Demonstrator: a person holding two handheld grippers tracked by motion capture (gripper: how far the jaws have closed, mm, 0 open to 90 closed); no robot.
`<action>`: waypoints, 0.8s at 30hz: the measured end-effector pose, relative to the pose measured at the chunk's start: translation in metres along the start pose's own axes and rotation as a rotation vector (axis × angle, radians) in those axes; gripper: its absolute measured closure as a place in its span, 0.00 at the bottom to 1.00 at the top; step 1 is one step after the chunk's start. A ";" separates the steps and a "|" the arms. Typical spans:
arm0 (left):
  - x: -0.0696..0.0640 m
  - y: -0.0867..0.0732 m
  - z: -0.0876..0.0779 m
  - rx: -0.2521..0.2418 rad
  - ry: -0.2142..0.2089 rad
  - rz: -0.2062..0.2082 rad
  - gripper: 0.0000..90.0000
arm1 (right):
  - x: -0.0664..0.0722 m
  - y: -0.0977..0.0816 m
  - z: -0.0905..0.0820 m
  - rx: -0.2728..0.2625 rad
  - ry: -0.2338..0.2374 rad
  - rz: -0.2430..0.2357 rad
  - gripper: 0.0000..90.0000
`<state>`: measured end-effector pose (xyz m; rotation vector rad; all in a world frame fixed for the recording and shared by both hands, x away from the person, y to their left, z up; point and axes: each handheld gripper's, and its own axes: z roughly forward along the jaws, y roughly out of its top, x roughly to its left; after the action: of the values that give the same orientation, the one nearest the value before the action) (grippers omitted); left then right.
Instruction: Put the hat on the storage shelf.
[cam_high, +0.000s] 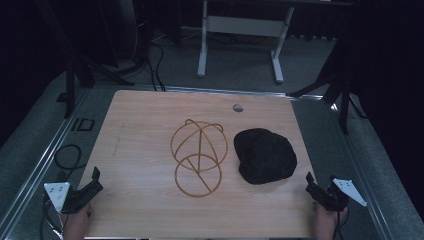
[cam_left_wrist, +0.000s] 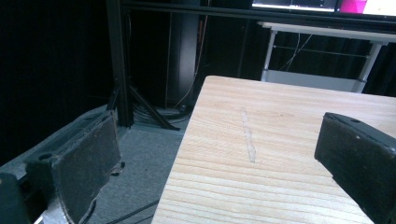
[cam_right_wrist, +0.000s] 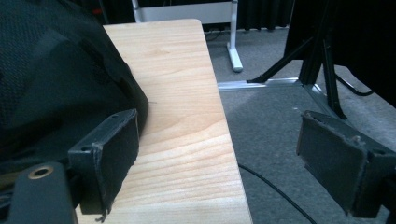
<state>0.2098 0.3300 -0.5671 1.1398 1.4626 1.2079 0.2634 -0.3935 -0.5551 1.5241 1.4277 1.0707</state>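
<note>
You hold left gripper (cam_high: 94, 181) and right gripper (cam_high: 311, 184) at near table (cam_high: 145, 125) corners, jaws wide apart, empty. Black cap (cam_high: 265, 155) lies beside wire stand (cam_high: 198, 156) at centre, probably waiting for start.

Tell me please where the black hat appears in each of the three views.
High view: black hat lies right of centre on the table, beside the wire stand.
Left gripper view: not in it.
Right gripper view: upper left, behind the left jaw.
Shared landmark: the wooden table.
</note>
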 end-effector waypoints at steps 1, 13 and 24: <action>0.000 0.000 0.000 0.000 0.000 0.001 0.01 | 0.000 0.000 0.000 0.000 0.000 0.000 0.14; 0.000 0.000 0.000 0.002 0.003 0.002 0.01 | -0.002 0.026 -0.016 -0.008 0.086 0.067 0.13; 0.000 0.000 0.000 0.001 0.002 0.002 0.01 | 0.025 0.073 -0.026 0.007 0.204 -0.034 0.13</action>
<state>0.2097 0.3297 -0.5671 1.1414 1.4636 1.2108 0.2644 -0.3736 -0.4758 1.4227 1.5907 1.2300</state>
